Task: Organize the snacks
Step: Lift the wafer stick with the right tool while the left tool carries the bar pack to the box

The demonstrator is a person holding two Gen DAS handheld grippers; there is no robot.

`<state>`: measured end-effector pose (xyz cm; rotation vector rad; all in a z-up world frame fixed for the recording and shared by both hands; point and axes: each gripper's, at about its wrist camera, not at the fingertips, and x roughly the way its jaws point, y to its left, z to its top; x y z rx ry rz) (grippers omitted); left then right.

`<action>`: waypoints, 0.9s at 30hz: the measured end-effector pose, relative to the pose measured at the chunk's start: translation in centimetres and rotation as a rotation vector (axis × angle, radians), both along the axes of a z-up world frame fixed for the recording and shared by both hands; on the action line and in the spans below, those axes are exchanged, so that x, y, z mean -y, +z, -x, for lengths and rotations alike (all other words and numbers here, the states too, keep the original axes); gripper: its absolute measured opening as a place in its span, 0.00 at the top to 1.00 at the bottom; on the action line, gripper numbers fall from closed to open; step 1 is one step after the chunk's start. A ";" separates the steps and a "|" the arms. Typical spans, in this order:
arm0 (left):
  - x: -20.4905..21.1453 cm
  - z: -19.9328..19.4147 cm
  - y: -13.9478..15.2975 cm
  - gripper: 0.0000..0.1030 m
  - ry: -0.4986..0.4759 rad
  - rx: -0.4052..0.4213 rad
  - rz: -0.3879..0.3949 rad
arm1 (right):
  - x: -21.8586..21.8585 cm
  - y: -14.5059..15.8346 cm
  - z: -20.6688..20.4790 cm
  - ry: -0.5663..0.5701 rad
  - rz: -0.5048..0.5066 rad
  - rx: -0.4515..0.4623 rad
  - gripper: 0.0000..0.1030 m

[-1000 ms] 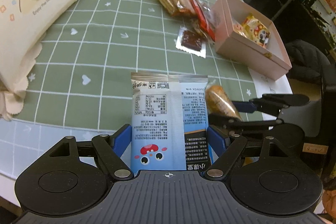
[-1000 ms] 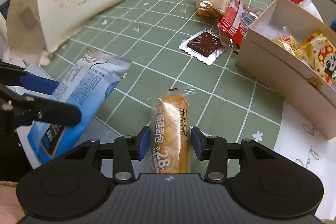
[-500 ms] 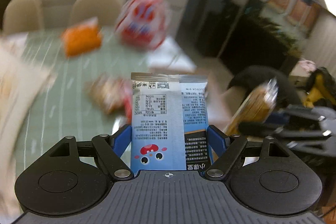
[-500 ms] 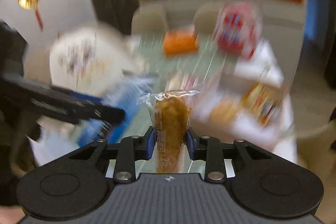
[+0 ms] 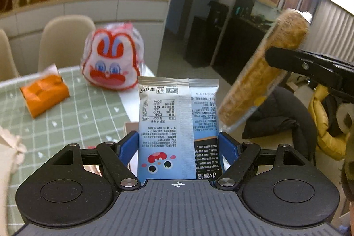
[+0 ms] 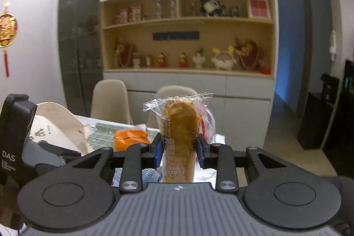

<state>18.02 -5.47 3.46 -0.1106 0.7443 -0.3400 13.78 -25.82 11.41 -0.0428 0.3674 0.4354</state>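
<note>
Above green-checked tablecloth (image 5: 73, 118), blue snack packet (image 5: 168, 132) reads "www.lyf.com".

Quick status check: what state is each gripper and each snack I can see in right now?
Left gripper: jaws shut on the blue packet.
Blue packet: held upright, off the table.
Right gripper: jaws shut on the bread roll.
Bread roll: sealed in clear wrap, held upright in the air.
Orange pack: lying on the table.
Rabbit bag: standing on the table.
</note>
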 end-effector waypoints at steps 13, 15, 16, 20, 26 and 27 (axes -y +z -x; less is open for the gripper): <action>-1.0 -8.3 -9.9 0.18 0.010 -0.190 0.149 | 1.4 -11.0 -9.4 -0.050 -0.076 -0.459 0.70; -1.3 -9.0 -10.7 0.18 0.012 -0.209 0.175 | 1.6 -13.1 -10.6 -0.071 -0.094 -0.530 0.63; -1.4 -9.3 -10.9 0.18 0.013 -0.221 0.185 | 1.9 -14.0 -10.9 -0.081 -0.097 -0.541 0.62; -1.7 -9.7 -11.6 0.18 -0.008 -0.250 0.160 | 2.4 -15.2 -11.8 -0.130 -0.071 -0.508 0.50; -0.1 -8.6 -13.3 0.22 -0.065 -0.283 0.023 | 2.4 -16.1 -12.1 -0.150 -0.054 -0.492 0.42; -0.6 -8.6 -13.1 0.22 -0.020 -0.250 0.081 | 2.1 -16.3 -12.2 -0.155 -0.046 -0.496 0.42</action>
